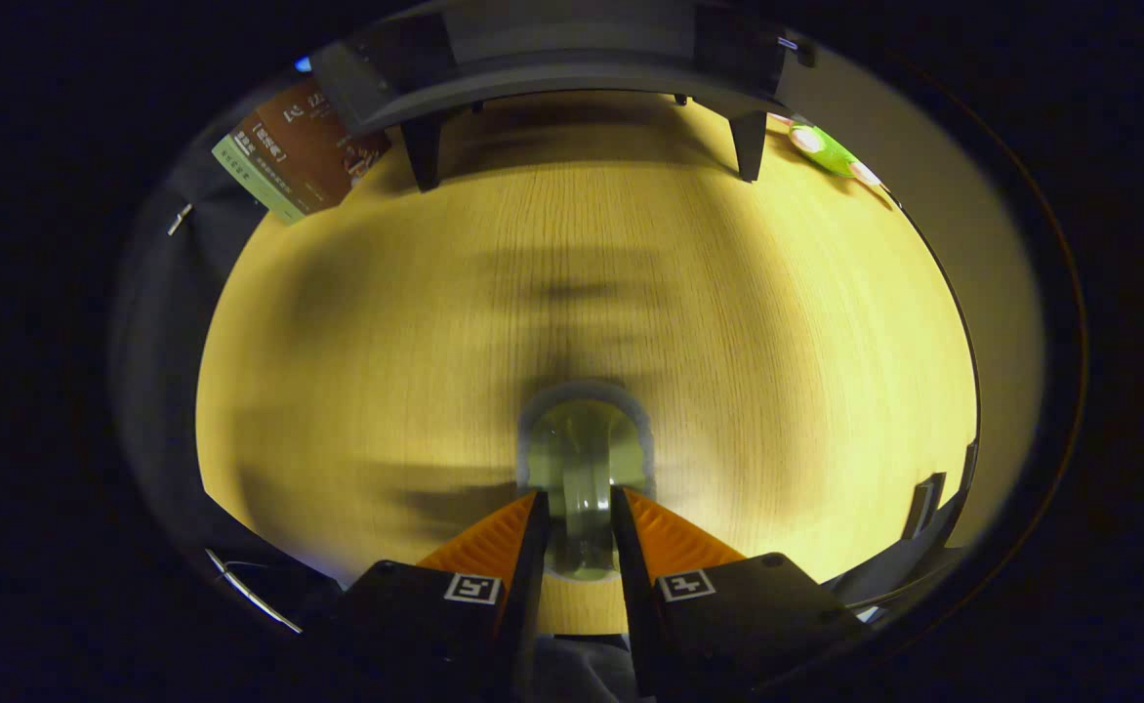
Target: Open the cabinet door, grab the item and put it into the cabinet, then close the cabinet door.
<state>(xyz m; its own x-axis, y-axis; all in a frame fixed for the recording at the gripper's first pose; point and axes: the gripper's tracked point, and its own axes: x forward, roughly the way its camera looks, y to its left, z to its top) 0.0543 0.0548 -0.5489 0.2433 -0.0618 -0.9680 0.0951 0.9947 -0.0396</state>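
My gripper (pixel 577 508) has ribbed, matt fingers (pixel 494 537) pinched on a glossy, see-through handle (pixel 582 459), glass or clear plastic, hard to tell. The cabinet door (pixel 631 293) looks like smooth, fine-grained pale wood, pretty matt. The box (pixel 289 156) beyond looks like printed cardboard.

Handle (pixel 584 469) between claw (pixel 579 508) fingers

A staged household booth is showing here: a pale wooden cabinet door (pixel 582 293) is facing the camera, with a printed box (pixel 289 156) lying beside it.
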